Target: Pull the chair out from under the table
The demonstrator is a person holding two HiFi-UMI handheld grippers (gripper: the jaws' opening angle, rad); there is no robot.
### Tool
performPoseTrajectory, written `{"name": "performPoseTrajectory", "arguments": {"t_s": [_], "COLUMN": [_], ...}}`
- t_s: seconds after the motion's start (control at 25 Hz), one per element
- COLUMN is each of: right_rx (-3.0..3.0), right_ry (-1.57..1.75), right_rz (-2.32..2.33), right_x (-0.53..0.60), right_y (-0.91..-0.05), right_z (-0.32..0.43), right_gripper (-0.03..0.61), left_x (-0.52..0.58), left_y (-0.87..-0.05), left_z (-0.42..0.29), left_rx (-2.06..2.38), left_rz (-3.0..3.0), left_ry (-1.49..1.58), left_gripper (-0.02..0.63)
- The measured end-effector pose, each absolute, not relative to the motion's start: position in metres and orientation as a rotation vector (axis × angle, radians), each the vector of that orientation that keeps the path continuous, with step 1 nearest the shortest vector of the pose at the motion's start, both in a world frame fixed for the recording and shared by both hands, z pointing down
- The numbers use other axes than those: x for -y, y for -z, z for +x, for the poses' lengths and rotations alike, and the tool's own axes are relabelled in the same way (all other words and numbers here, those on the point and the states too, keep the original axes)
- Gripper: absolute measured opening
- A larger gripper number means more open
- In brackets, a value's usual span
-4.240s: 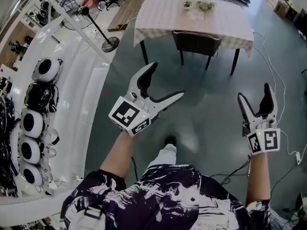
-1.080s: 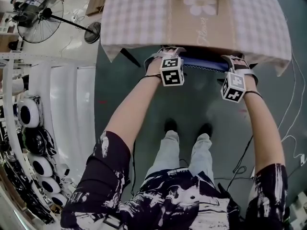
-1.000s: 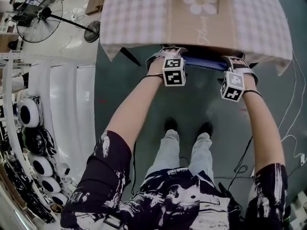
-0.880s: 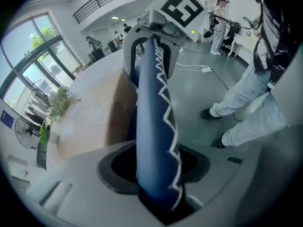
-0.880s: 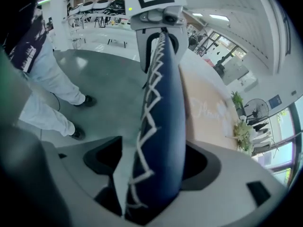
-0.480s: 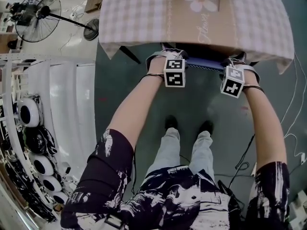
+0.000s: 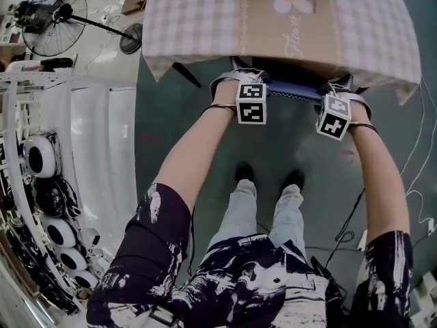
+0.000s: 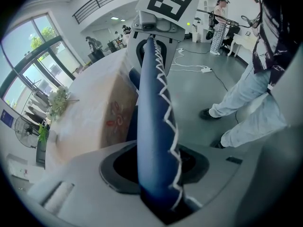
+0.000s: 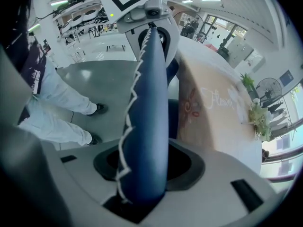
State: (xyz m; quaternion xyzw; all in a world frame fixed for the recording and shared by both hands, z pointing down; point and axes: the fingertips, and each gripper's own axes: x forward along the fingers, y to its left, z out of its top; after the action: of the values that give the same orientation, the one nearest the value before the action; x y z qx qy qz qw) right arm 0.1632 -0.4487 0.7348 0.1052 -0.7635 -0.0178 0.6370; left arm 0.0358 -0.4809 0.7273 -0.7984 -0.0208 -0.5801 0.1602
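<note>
L tool [image 7: 235, 82] & R tool [image 7: 339, 91] are just clamped onto dark-blue padded chair back w/ white zigzag stitching [image 7: 293, 92], tucked under checked-cloth table [image 7: 198, 19]. Grip judged made; pull-out not yet begun.

Since the earlier frames the person has walked up to the table [image 7: 205, 26], and the left gripper [image 7: 241, 80] and right gripper [image 7: 339, 89], previously spread wide in mid-air, have just closed their jaws onto the chair's blue backrest [image 7: 293, 91].
</note>
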Motion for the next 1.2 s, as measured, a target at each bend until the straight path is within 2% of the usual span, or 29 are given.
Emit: {"name": "performPoseTrajectory", "arguments": {"t_s": [0.4, 1.2], "right_rx": [1.741, 1.737], "right_ry": [0.042, 0.053], "right_rz": [0.216, 0.188], "right_x": [0.397, 0.215], "right_y": [-0.736, -0.741], "right_z": [0.158, 0.136], "right_gripper": [0.174, 0.175], "left_x": [0.426, 0.243], "left_y": [-0.727, -0.732], "left_z": [0.029, 0.005], "left_rx": [0.044, -0.004], "left_rz": [-2.301, -2.314], "left_ry": [1.681, 1.704], "left_gripper": [0.159, 0.160]}}
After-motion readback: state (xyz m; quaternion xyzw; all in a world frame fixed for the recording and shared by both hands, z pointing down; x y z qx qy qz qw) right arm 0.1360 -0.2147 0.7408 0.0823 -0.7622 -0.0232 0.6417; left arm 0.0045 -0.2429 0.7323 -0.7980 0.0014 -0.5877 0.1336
